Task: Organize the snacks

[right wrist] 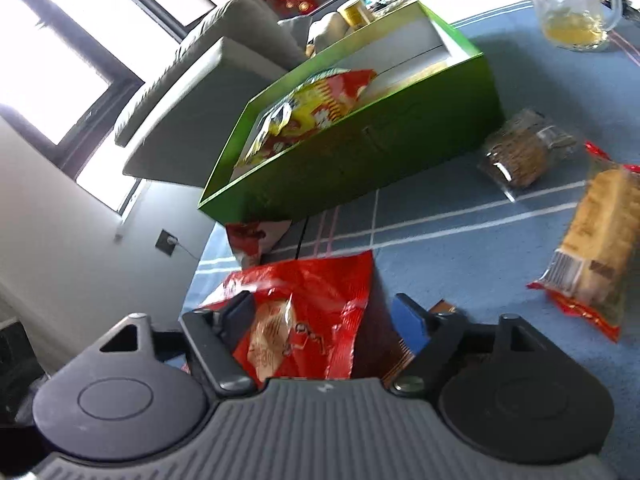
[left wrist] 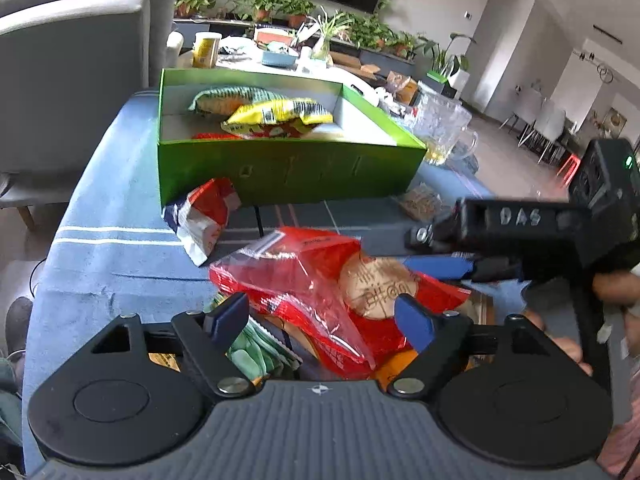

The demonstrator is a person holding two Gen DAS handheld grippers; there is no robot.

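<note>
Both the left gripper [left wrist: 322, 316] and right gripper [right wrist: 326, 320] stand with jaws apart astride the red cracker bag [left wrist: 320, 280], unclamped, ready to lift it toward the green box [left wrist: 288, 168] ahead.

Blue striped tablecloth [left wrist: 120, 216], green box [left wrist: 288, 172], red snack packets [left wrist: 320, 280], glass mug [right wrist: 572, 4], biscuit pack [right wrist: 596, 236]

Black gripper [left wrist: 320, 316], blue-padded jaws, silver screws.

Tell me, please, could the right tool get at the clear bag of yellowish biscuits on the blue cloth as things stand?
Probably yes: the biscuit bag lies alone on open cloth, nothing across the way. But the red packet sits between the right tool fingers.
</note>
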